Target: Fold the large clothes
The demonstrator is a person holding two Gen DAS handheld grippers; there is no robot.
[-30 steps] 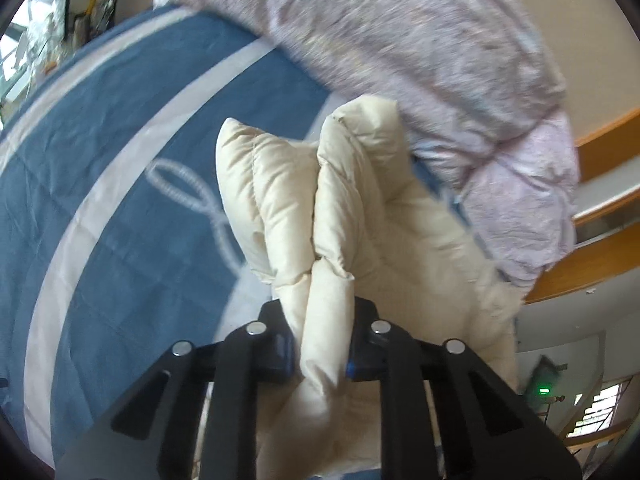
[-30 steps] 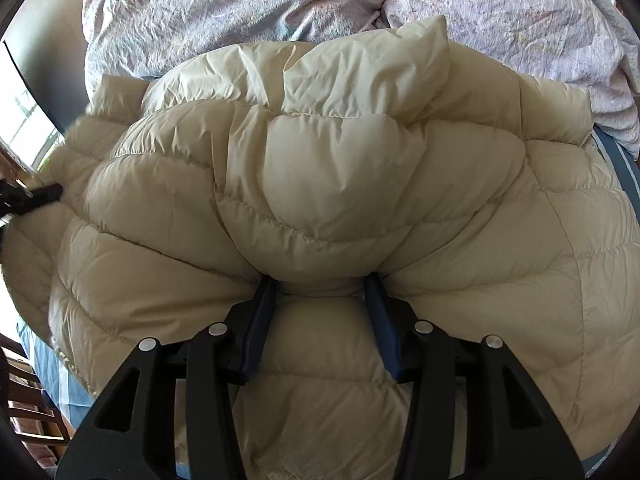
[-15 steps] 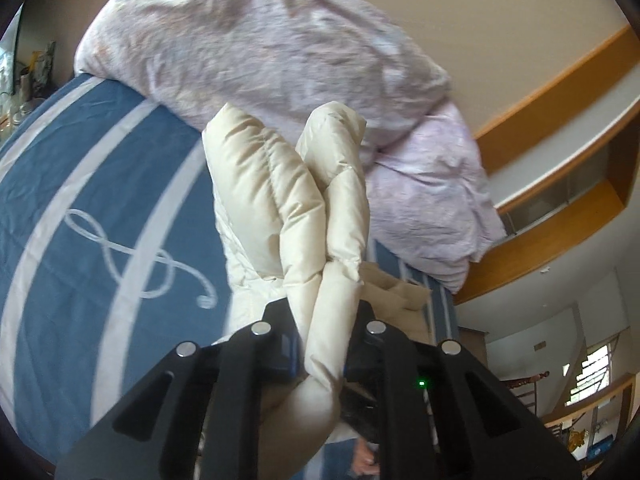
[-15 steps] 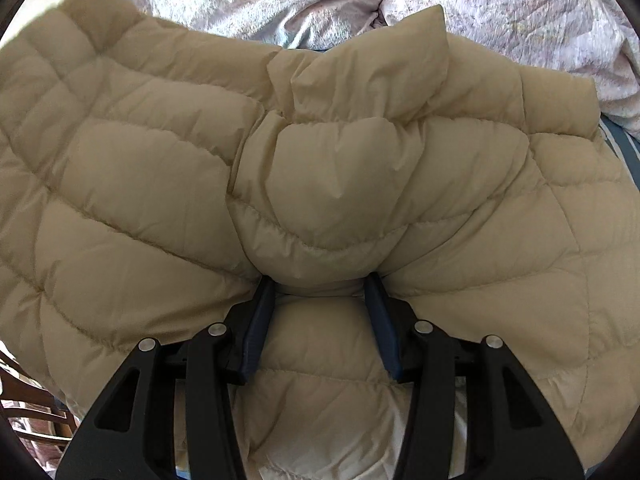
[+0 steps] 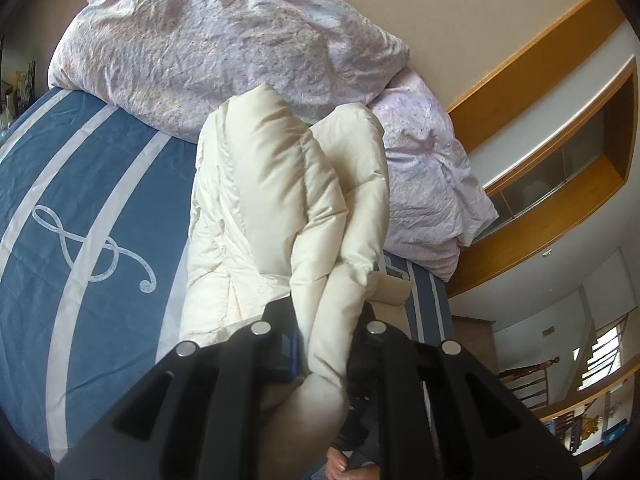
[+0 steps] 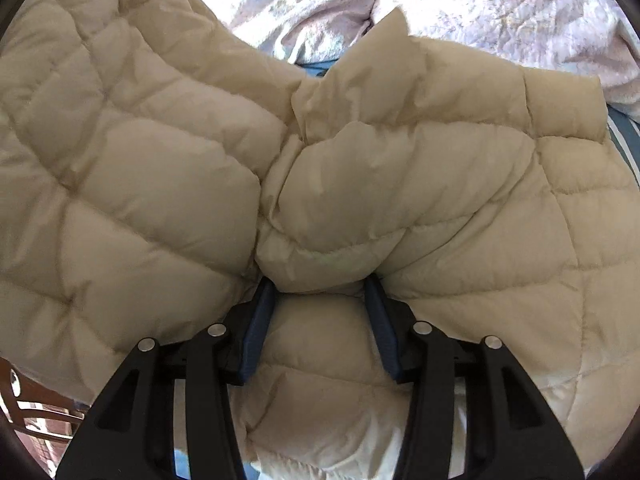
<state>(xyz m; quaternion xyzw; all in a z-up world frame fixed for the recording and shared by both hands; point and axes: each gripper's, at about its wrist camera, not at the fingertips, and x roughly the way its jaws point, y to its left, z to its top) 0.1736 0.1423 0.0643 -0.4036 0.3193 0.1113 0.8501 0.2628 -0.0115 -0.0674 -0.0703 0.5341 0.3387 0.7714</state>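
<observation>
Midway: puffy cream jacket (image 6: 400,200) on blue bedspread (image 5: 80,184), below lilac duvet (image 5: 224,48). Left gripper (image 5: 326,344) clamps lifted edge; right gripper (image 6: 320,312) pinches thick bulge. Fold-over unfinished, flattening left.

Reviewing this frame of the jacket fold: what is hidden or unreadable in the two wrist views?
- Left wrist: the cream quilted puffer jacket bunches over the left gripper, hiding its pads.
- Right wrist: the jacket fills the view, covering most of the blue striped bedsheet.
- Right gripper: fingertips buried in padding.
</observation>
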